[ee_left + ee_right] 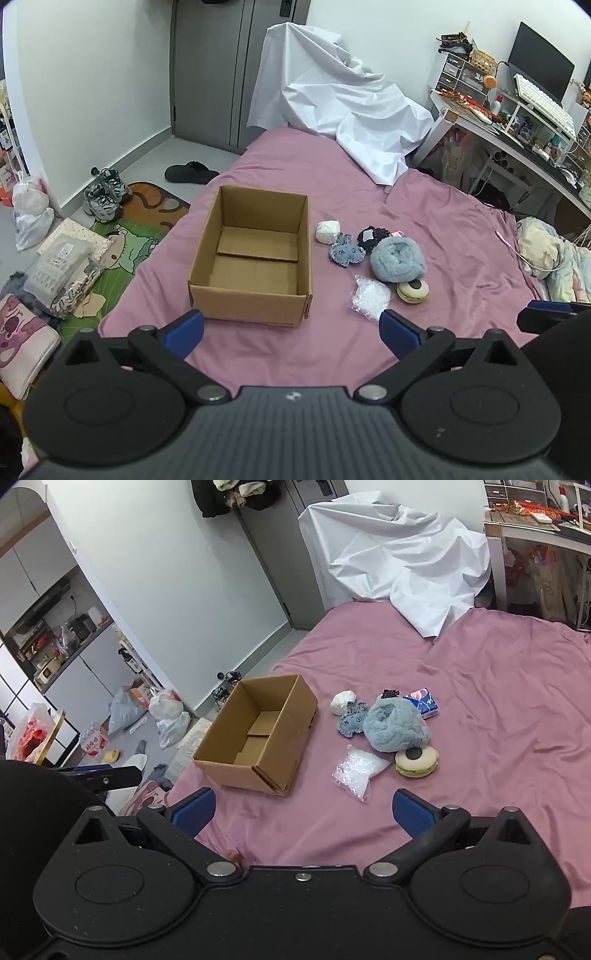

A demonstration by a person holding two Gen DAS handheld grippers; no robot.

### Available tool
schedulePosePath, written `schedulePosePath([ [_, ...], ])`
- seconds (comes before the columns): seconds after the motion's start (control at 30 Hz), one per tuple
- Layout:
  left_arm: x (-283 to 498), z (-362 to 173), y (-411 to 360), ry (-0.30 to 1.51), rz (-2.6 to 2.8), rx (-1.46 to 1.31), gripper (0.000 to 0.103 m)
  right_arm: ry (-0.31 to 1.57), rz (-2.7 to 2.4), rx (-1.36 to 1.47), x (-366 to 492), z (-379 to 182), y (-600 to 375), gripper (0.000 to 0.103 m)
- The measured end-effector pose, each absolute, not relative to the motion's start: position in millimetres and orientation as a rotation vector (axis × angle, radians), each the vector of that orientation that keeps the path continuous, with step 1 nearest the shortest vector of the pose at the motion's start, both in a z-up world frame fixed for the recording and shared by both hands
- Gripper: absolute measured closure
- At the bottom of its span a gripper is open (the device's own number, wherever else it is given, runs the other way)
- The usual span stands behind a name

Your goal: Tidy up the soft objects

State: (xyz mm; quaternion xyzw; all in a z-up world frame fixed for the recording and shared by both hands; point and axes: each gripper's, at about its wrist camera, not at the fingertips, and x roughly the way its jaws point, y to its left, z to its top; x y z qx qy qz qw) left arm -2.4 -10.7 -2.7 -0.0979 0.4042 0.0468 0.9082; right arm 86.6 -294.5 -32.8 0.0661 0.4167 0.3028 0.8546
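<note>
An open cardboard box, empty, is placed at the centre of the frame. To its right, a cluster is seen: a white ball, a grey-blue plush, a fluffy blue roll, a burger-shaped toy, a clear plastic bag.

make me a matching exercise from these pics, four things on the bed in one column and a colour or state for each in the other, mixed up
Things
1. cardboard box
2. fluffy roll
3. burger toy
4. plastic bag

Colour or state
A. clear, crinkled, nearest the camera of the pile
B. brown, open on top, nothing inside
C. grey-blue and furry
D. beige, round, lying flat beside the furry thing

Pairs: 1-B, 2-C, 3-D, 4-A
</note>
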Motion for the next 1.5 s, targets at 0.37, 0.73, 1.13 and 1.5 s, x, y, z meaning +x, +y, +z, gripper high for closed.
schedulePosePath([
  [0.37, -3.2, -4.6, -8.4, 0.842, 0.093, -0.218, 0.003, 0.882, 0.615, 0.129, 83.6, -34.0, -295.2, 0.000],
  [0.73, -3.2, -5.5, -9.3, 0.843, 0.097, -0.214, 0.003, 0.880, 0.622, 0.135, 82.8, -33.3, -296.5, 0.000],
  [1.13, -2.9, -5.8, -9.6, 0.847, 0.094, -0.222, 0.003, 0.879, 0.615, 0.120, 82.6, -32.3, -295.4, 0.000],
  [1.5, -2.8, -9.0, -10.9, 0.850, 0.092, -0.221, 0.003, 0.881, 0.608, 0.114, 84.9, -30.4, -294.5, 0.000],
])
